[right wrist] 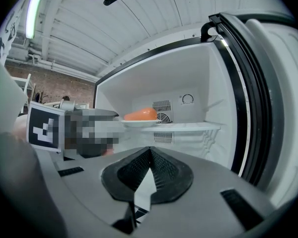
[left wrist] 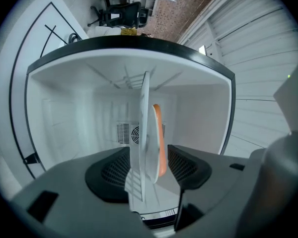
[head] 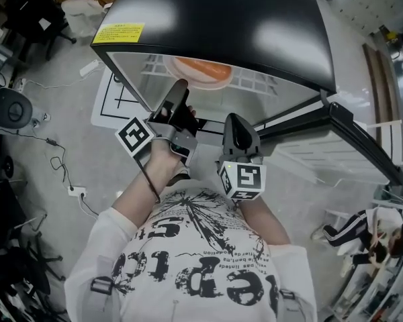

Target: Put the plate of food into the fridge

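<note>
The white plate [head: 203, 80] with orange food [head: 201, 68] rests on the fridge's white wire shelf [head: 255, 82]. In the left gripper view the picture is rolled, so the plate [left wrist: 146, 133] and food [left wrist: 159, 138] appear on edge. My left gripper [left wrist: 149, 175] is open; its pads stand on either side of the plate's near rim without pressing on it. From the head view the left gripper [head: 176, 102] reaches into the fridge opening. My right gripper [head: 236, 129] hangs just outside, shut on nothing. The right gripper view shows the plate [right wrist: 139, 123] level on the shelf [right wrist: 184, 127], ahead of the right gripper [right wrist: 150, 152].
The fridge [head: 215, 19] has a black top and a white inside. Its door [head: 352, 136] stands open to the right, with the black seal [right wrist: 243, 83] close beside my right gripper. Cables and a chair base [head: 10, 109] lie on the floor to the left.
</note>
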Demonstrator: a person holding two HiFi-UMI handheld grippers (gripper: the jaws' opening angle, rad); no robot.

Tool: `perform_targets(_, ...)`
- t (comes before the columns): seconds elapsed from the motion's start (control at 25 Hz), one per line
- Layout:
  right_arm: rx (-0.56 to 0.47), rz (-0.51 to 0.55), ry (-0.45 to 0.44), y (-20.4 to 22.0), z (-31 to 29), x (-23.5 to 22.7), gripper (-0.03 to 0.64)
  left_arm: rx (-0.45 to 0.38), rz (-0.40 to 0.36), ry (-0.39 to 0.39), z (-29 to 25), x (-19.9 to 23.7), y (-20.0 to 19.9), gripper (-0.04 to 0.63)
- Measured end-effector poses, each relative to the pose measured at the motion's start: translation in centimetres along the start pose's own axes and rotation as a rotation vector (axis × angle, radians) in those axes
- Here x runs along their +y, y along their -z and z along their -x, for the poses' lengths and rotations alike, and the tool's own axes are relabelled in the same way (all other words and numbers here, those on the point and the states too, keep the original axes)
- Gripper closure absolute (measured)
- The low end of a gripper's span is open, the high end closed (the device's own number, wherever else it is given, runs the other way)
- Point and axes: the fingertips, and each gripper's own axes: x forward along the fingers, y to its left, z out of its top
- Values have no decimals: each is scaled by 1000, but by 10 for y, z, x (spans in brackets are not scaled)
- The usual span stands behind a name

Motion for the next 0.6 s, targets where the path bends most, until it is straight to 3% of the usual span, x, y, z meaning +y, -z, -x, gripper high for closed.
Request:
perform_targets(0.2,1,9,0,0,3,-1,615,-32,-204,-14,14,-11,-3,373)
perform_targets(0.32,-3,12,-7,-1,4,2,615,-40,-280,-58,23,-8,-6,377)
perform_targets(0.44,-9,14,-19,-2,6,7,616,-35,-346,-146,35,5,-5,478)
perform_targets(0.56,-14,8,-26,-4,7,11,615,-17,-373,-175,41,9,0,586)
perform_targets(0.6,-18,5,-27,-5,7,12,615,-2,-400,-176,42,9,3,588)
